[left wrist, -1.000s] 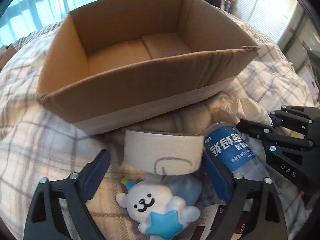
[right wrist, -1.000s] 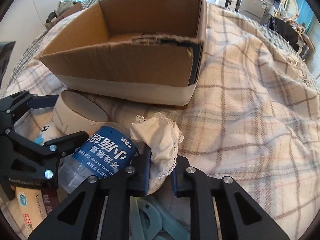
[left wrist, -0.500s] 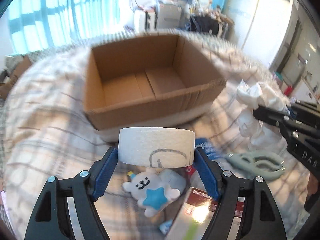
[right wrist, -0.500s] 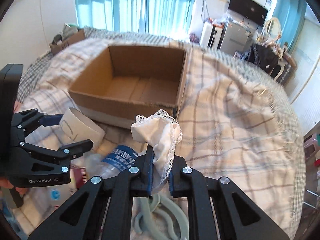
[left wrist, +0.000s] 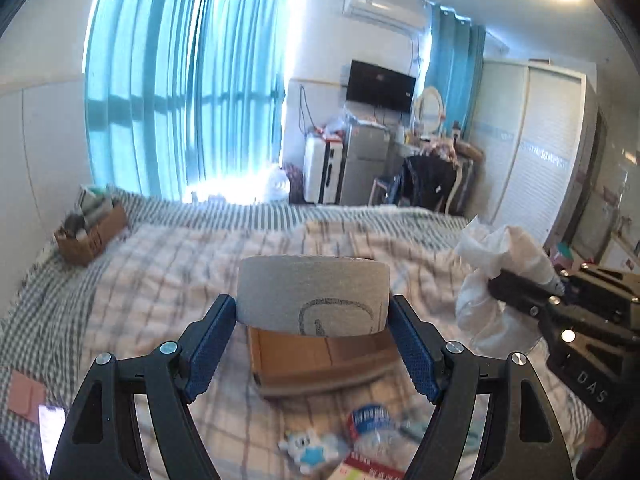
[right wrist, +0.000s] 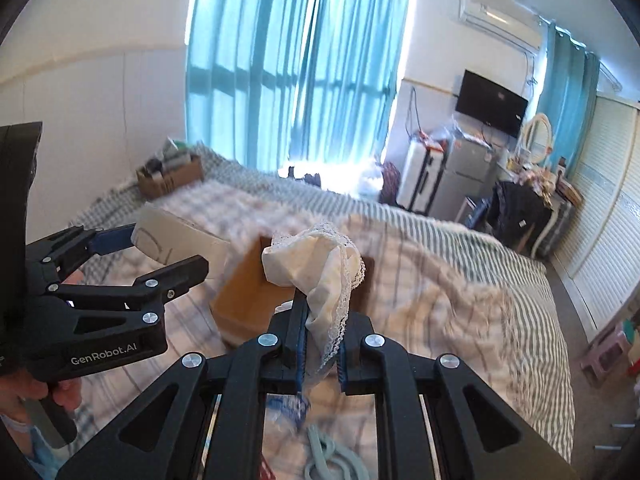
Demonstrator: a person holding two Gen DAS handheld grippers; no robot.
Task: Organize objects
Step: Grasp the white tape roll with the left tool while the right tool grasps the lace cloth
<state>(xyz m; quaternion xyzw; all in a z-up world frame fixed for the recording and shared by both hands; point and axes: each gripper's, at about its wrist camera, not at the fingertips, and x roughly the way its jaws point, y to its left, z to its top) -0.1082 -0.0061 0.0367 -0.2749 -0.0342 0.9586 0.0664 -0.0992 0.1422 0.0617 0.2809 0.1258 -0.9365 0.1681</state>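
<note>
My left gripper (left wrist: 314, 338) is shut on a wide white tape roll (left wrist: 313, 295) and holds it high above the bed, over the open cardboard box (left wrist: 320, 356). My right gripper (right wrist: 322, 334) is shut on a crumpled white lace cloth (right wrist: 320, 264), also raised, with the box (right wrist: 250, 296) below and ahead of it. The cloth shows at the right of the left wrist view (left wrist: 492, 280). The tape roll and left gripper show at the left of the right wrist view (right wrist: 176, 236).
On the plaid blanket (left wrist: 160, 280) below lie a white and blue plush toy (left wrist: 310, 450), a water bottle (left wrist: 370, 424), a red packet (left wrist: 372, 470) and a pale green clip (right wrist: 332, 458). A small box of clutter (left wrist: 90, 232) sits at the bed's far left.
Both grippers have risen well above the bed with the tape roll and the cloth. The box and the loose objects now look small and far below.
</note>
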